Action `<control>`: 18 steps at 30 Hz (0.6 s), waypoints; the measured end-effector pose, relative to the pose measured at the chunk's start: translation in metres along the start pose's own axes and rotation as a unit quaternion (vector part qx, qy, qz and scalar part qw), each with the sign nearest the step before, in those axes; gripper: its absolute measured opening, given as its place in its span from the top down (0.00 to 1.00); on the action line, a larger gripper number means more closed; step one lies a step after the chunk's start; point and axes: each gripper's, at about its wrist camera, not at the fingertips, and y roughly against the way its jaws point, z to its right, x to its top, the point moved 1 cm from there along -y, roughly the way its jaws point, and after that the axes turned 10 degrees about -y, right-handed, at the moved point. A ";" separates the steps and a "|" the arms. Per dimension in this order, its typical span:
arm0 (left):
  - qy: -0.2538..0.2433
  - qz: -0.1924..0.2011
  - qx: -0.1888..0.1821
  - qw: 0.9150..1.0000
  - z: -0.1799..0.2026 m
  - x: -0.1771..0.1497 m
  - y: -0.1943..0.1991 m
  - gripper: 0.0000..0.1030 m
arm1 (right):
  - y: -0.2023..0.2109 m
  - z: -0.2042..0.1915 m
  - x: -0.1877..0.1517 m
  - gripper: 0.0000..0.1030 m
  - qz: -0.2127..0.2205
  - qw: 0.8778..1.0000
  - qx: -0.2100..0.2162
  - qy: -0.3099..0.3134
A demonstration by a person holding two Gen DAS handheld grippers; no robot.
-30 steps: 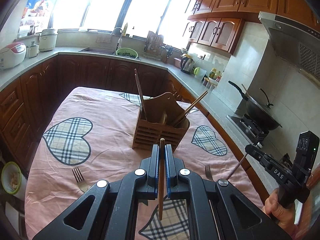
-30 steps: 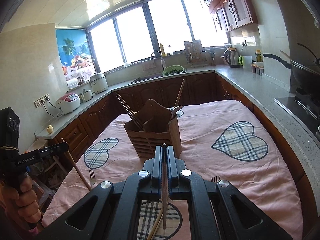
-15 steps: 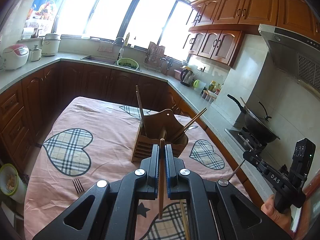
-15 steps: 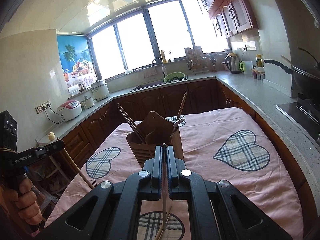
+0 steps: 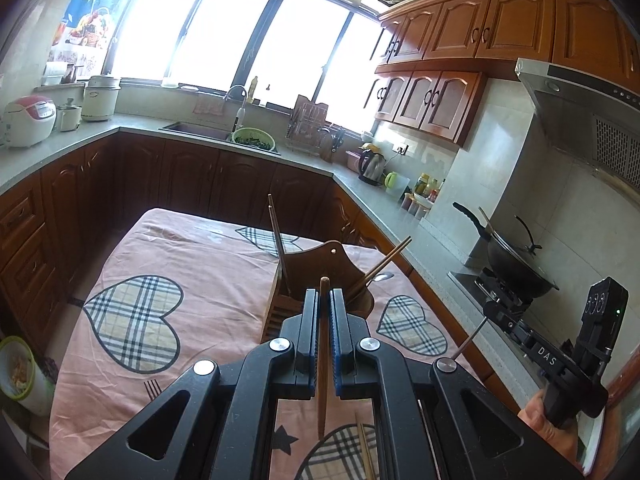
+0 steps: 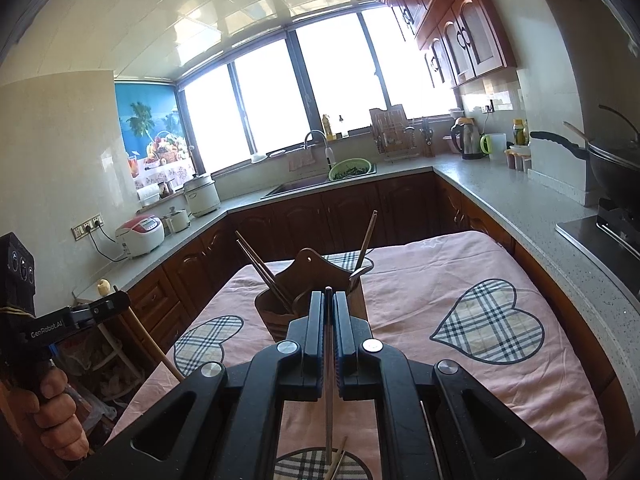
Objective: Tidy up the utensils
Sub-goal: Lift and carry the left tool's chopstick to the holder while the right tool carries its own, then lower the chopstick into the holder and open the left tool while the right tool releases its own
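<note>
My left gripper point(image 5: 324, 308) is clenched on a wooden chopstick point(image 5: 323, 360), my right gripper point(image 6: 328, 312) on a thin metal utensil point(image 6: 329, 380) (kind unclear). Both hang above the worktop point(image 5: 208, 264) near the wooden holder point(image 5: 320, 276). Risk: tips catch its rim or the leaning chopsticks point(image 5: 382, 264), tipping it.

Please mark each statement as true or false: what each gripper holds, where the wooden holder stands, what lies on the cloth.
1. The left gripper is shut on a brown wooden chopstick. True.
2. The right gripper has its jaws wide open, holding nothing. False: they are shut on a thin metal utensil.
3. The slatted wooden utensil holder stands on the pink heart-patterned tablecloth. True.
4. The holder contains nothing. False: chopsticks lean in it.
5. A metal fork lies on the cloth. True.
</note>
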 end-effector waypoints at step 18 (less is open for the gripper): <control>0.002 0.053 0.007 0.999 -0.019 0.035 -0.027 0.97 | -0.023 -0.016 0.044 0.96 0.053 0.999 0.009 0.002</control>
